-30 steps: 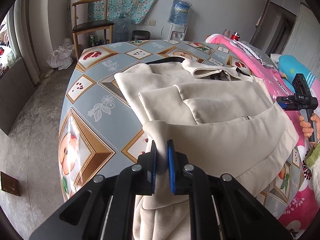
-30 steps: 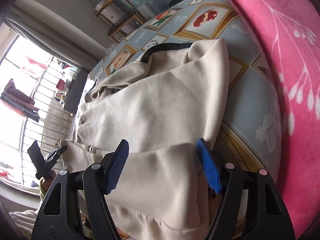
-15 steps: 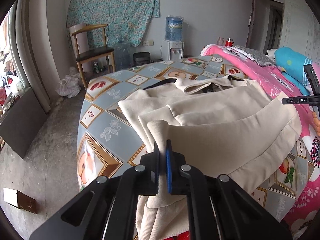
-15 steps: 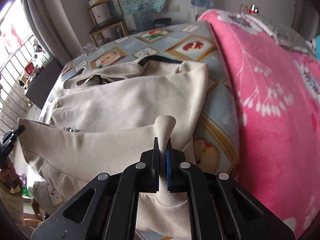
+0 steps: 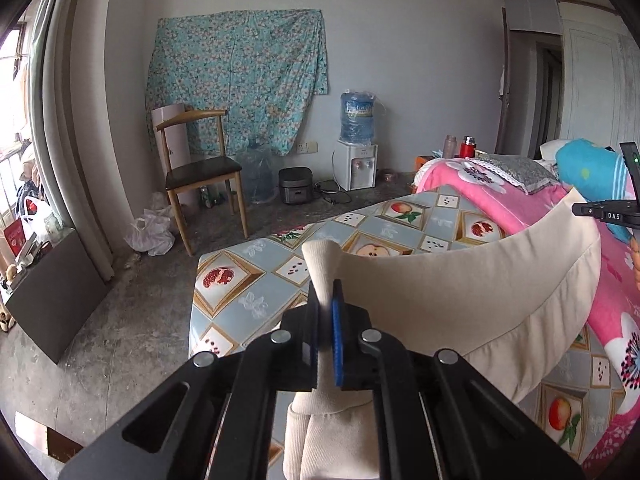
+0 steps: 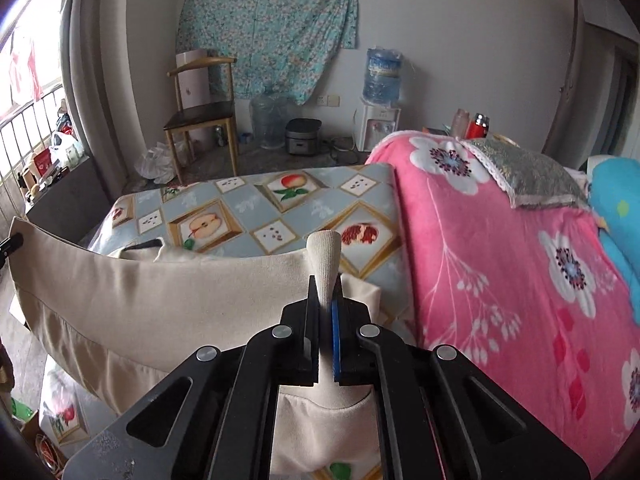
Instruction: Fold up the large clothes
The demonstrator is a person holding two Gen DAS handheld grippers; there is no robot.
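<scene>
The left gripper [image 5: 326,320] sits at the lower centre of the left wrist view, its jaws clenched on a bunched fold of the cream garment [image 5: 460,292], a nub of cloth sticking up above them. From there the garment's hem stretches in a taut band toward the right edge of the frame, where the other gripper's black body shows. In the right wrist view the right gripper [image 6: 326,312] is likewise at the lower centre, jaws clamped on another pinched fold of the garment, whose edge runs across to the left side of the frame. The cloth hangs between the two grippers, lifted above the fruit-patterned tabletop [image 6: 248,216]; part of it still lies on that surface at centre left. A pink floral blanket [image 6: 500,260] fills the right of that view.
</scene>
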